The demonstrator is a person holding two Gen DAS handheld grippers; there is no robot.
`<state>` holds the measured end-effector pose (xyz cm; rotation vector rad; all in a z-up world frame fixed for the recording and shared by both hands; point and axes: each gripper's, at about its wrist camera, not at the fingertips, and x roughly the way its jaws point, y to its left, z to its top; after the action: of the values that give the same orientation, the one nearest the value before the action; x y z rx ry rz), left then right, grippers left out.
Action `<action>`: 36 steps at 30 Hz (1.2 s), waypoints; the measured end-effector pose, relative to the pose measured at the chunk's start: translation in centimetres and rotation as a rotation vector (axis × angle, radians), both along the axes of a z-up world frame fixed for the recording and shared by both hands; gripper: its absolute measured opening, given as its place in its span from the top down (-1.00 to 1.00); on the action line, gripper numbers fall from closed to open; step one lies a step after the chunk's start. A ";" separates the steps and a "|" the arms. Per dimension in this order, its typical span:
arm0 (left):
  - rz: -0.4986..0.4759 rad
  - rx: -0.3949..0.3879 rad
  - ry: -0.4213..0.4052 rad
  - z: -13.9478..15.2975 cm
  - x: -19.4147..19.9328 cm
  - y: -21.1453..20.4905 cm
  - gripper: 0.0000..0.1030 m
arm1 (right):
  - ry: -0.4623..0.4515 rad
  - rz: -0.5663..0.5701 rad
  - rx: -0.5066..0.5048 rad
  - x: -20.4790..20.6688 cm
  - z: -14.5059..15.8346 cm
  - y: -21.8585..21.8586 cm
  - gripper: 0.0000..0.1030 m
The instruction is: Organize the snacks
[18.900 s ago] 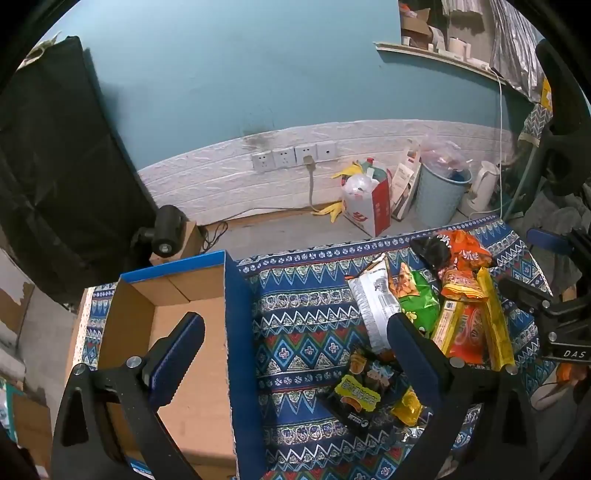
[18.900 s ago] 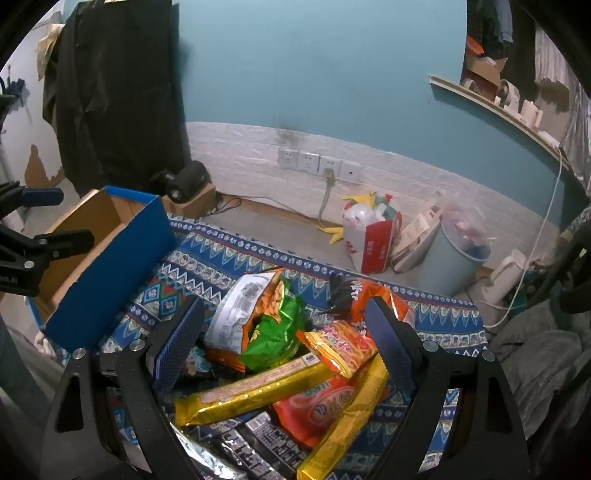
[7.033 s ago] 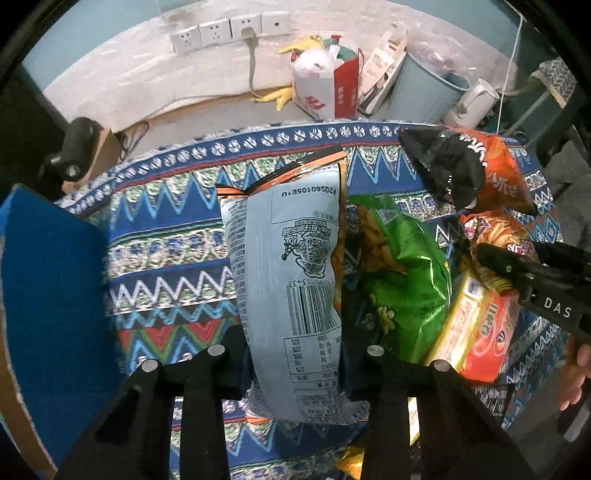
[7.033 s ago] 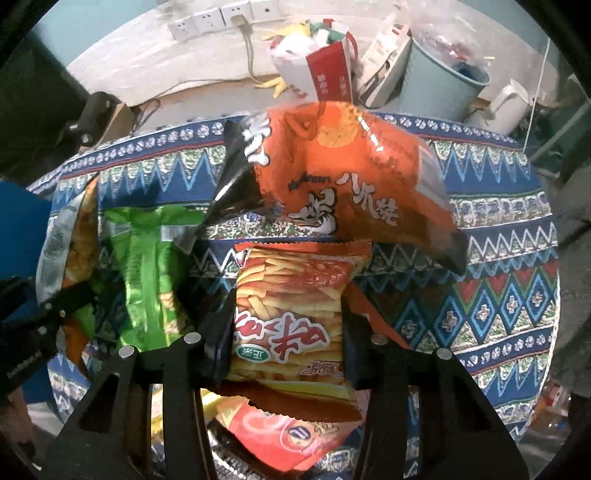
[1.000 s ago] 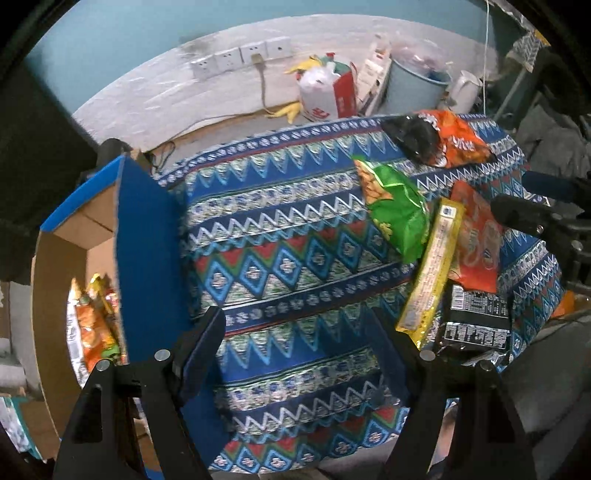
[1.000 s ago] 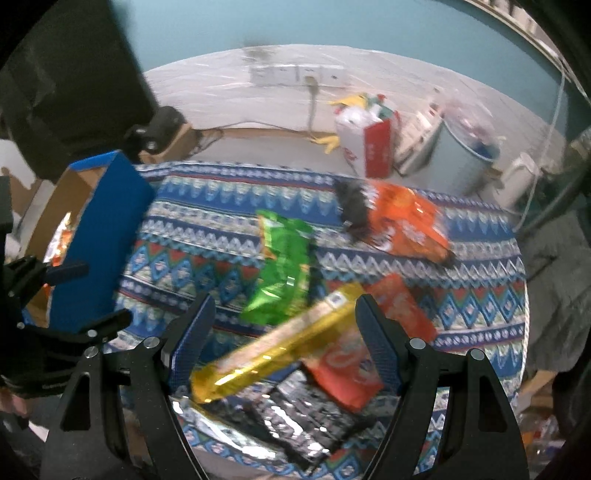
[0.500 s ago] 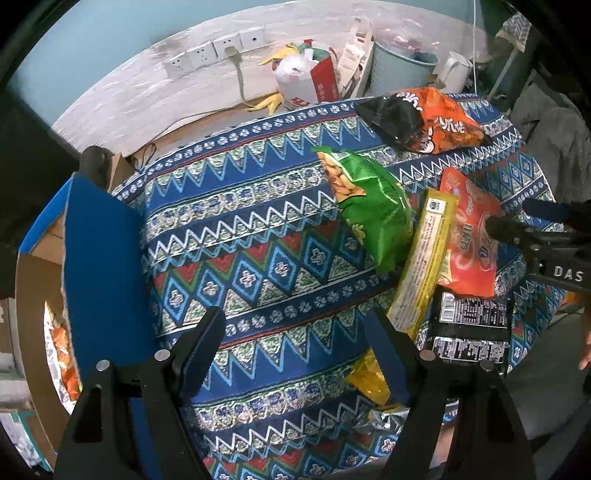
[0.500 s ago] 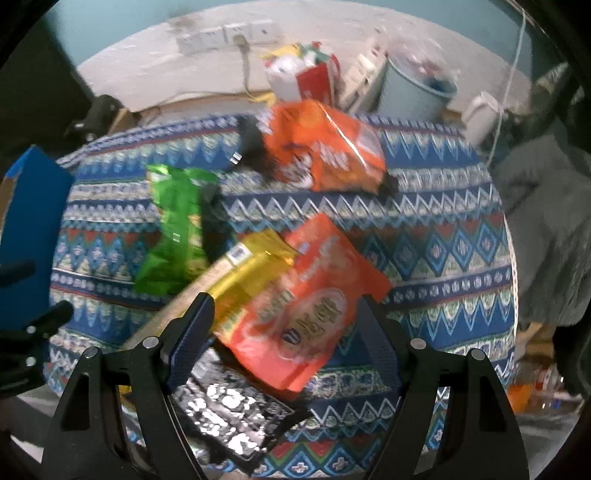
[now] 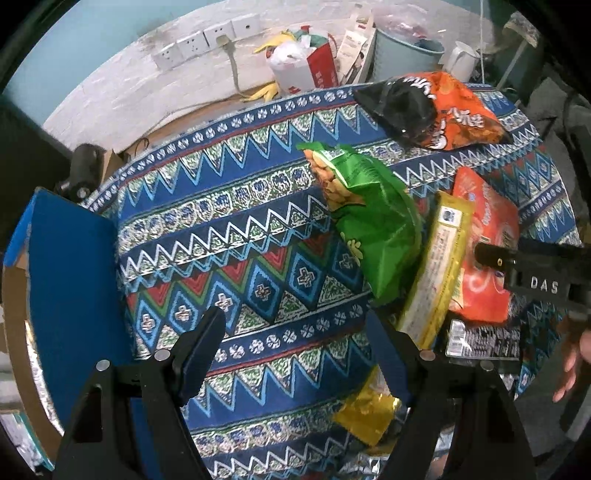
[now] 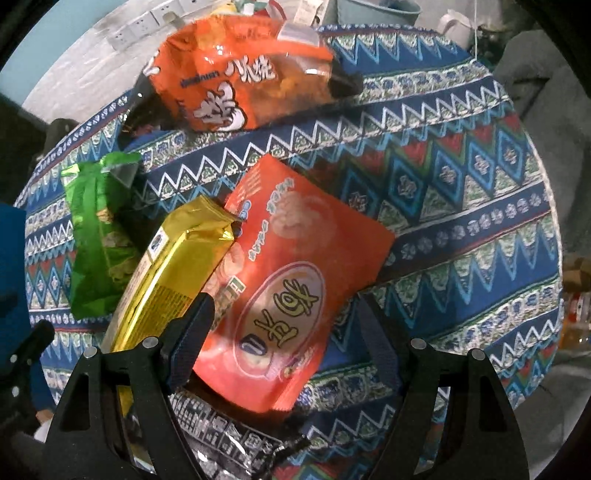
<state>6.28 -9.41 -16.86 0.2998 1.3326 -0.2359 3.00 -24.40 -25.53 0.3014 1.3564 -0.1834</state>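
Several snack packs lie on a patterned cloth (image 9: 236,221). My left gripper (image 9: 295,343) is open above bare cloth, with a green bag (image 9: 373,221) and a long yellow pack (image 9: 436,269) just to its right. My right gripper (image 10: 284,328) is open and points down over a flat orange-red pack (image 10: 295,280), whose near end lies between the fingers without being pressed. Beside it are the yellow pack (image 10: 173,266), the green bag (image 10: 96,236) and a big orange bag (image 10: 236,70). A black pack (image 10: 229,439) lies under the near end.
A blue-sided cardboard box (image 9: 70,280) stands at the cloth's left edge with snacks inside. Beyond the table are wall sockets (image 9: 207,35), a red-and-white bag (image 9: 306,66) and a grey bin (image 9: 402,51). A person's hand (image 9: 576,362) shows at the right.
Both grippers came down closer to the table. The right one rolled and now stands over the orange-red pack. The left one drifted right, away from the box, toward the green bag.
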 end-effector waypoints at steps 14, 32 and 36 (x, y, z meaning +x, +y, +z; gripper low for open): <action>0.112 -0.065 0.048 -1.4 3.5 -0.6 -0.54 | 0.002 0.136 -0.182 0.4 -0.8 -0.4 -0.53; 0.296 -0.270 0.086 -2.2 6.6 -2.1 -0.68 | -0.036 -0.106 0.005 0.2 -0.3 -8.8 -0.56; 0.300 -0.238 0.042 -1.5 6.6 -2.4 -0.68 | -0.039 -0.061 -0.072 2.3 -0.6 -7.5 -0.57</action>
<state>12.84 -11.81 -18.33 -0.1060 1.3571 -0.1464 5.25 -31.93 -26.17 0.2848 1.3003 -0.2752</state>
